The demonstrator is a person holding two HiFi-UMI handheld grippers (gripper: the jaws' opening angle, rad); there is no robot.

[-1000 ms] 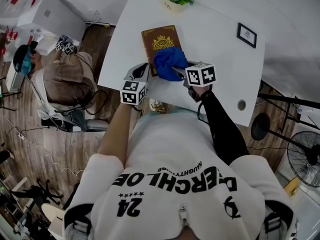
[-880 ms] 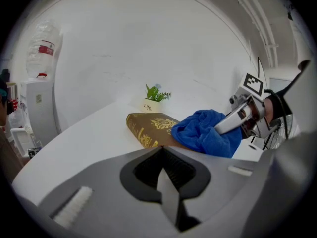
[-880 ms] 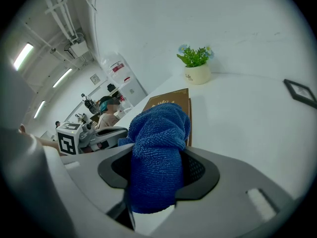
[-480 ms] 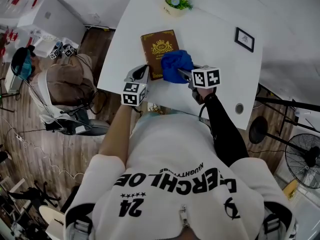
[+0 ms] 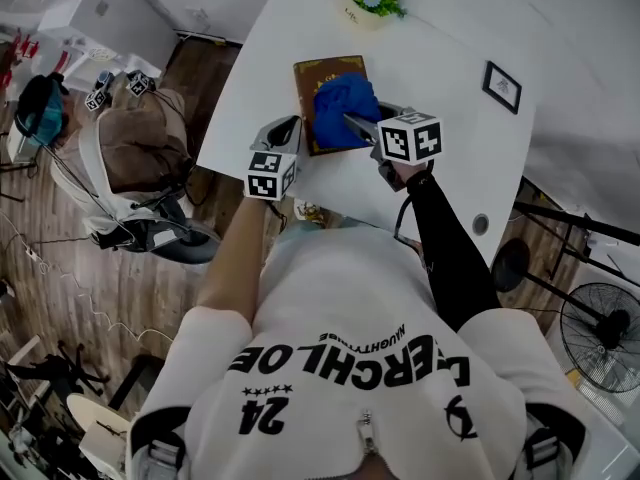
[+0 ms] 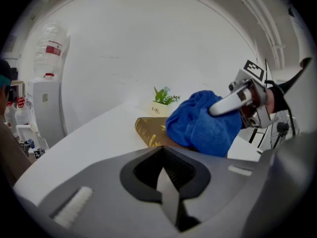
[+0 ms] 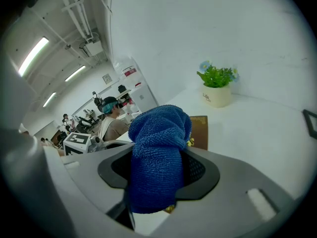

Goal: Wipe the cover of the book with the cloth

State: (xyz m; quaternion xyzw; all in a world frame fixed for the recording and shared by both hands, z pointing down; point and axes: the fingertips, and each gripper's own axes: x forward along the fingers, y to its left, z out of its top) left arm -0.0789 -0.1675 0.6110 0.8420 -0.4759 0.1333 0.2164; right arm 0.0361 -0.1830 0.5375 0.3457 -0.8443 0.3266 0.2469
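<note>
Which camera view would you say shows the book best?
The head view: it sees the book from above, part under the cloth. The left gripper view shows one corner; the right gripper view, a sliver behind cloth.

Head view: high above, steeply down onto white table (image 5: pixel 440 58). Gripper views: low, close, along jaws. All three share book (image 6: pixel 149 129), blue cloth (image 7: pixel 158 152).

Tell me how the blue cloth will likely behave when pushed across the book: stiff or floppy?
Probably floppy: the cloth bunches into soft folds in the jaws of the right gripper. Its looped terry surface likely drags rather than slides on the book.
</note>
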